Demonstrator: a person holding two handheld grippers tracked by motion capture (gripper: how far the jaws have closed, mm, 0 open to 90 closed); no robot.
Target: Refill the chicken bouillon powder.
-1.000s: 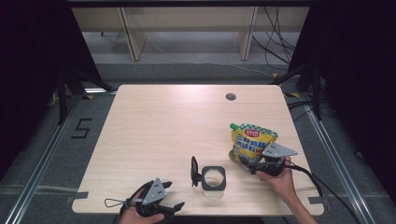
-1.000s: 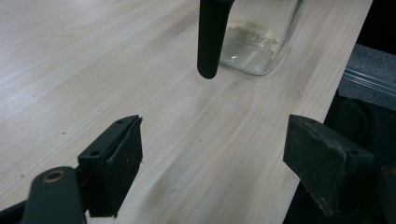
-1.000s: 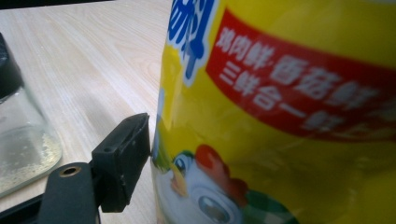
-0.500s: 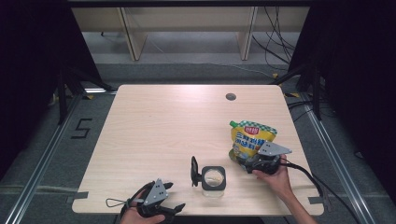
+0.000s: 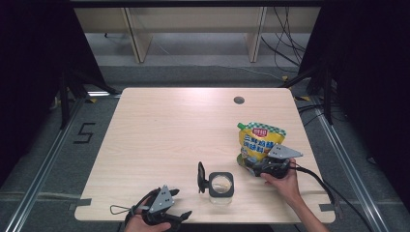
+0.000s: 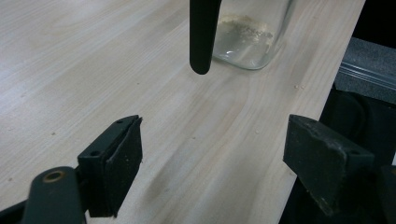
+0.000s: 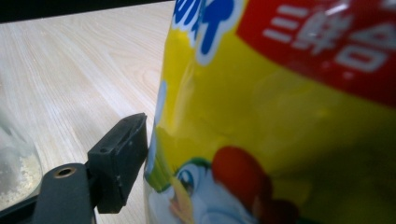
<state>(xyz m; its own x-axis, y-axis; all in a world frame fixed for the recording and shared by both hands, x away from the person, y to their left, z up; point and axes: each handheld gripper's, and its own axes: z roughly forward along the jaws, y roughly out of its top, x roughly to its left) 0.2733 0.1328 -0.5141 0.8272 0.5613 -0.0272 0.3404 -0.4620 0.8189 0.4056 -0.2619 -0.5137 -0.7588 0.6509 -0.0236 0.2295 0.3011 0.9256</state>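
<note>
- Pale wood table (image 5: pixel 169 135) fills the middle of the high view, with dark floor and shelving legs beyond its far edge.
- On the person's right, the right gripper (image 5: pixel 255 165) has closed in over the last second: earlier it sat at the lower right corner of the yellow pouch (image 5: pixel 258 141), and now it presses against the pouch's bottom edge, a little further left.
- In the right gripper view the pouch (image 7: pixel 280 116) sits right up against the one jaw that shows, its printed side bulging past the pad. The other jaw is hidden behind the pouch, so I cannot tell whether the jaws have actually clamped on it.
- The pouch itself has barely shifted; it stands at the table's right side, spout toward the far edge.
- The glass jar (image 5: pixel 221 185) stands near the front edge, its black lid (image 5: pixel 200 177) hinged open, as before.
- The left gripper (image 5: pixel 178 216) rests at the front edge as it did a second ago, jaws spread wide over bare wood and holding nothing; the jar (image 6: pixel 250 32) lies ahead of it.
- My reading: the grasp on the pouch is being set, and lifting it toward the open jar comes next.
</note>
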